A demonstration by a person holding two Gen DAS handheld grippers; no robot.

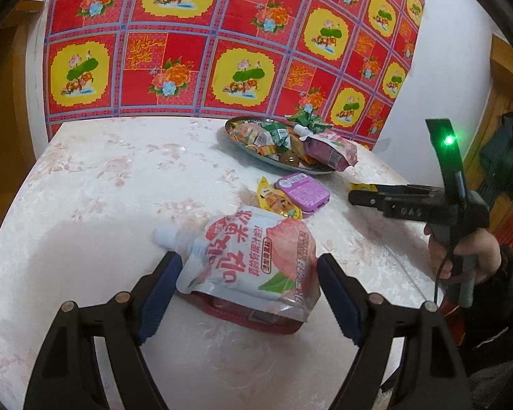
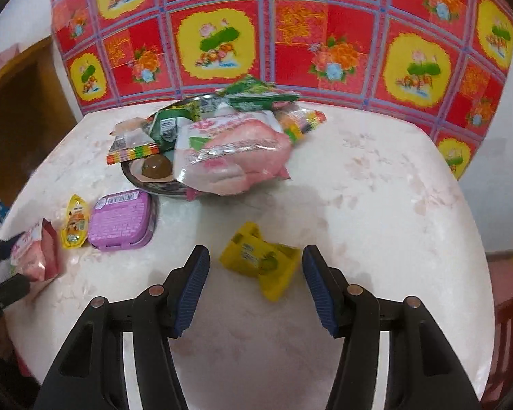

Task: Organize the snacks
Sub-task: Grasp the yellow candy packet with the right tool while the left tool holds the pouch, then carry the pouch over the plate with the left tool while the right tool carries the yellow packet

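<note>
A pink peach jelly pouch with a white spout lies on the table between the open fingers of my left gripper; it also shows at the left edge of the right wrist view. A yellow wrapped candy lies between the open fingers of my right gripper. A metal plate heaped with snacks stands farther back, with a second pink pouch on top. A purple box and a small yellow packet lie beside it. The right gripper shows side-on in the left wrist view.
The table has a pale floral cloth. A red and yellow patterned sheet hangs on the wall behind it. The plate, purple box and yellow packet lie beyond the pouch. Wooden furniture stands at both sides.
</note>
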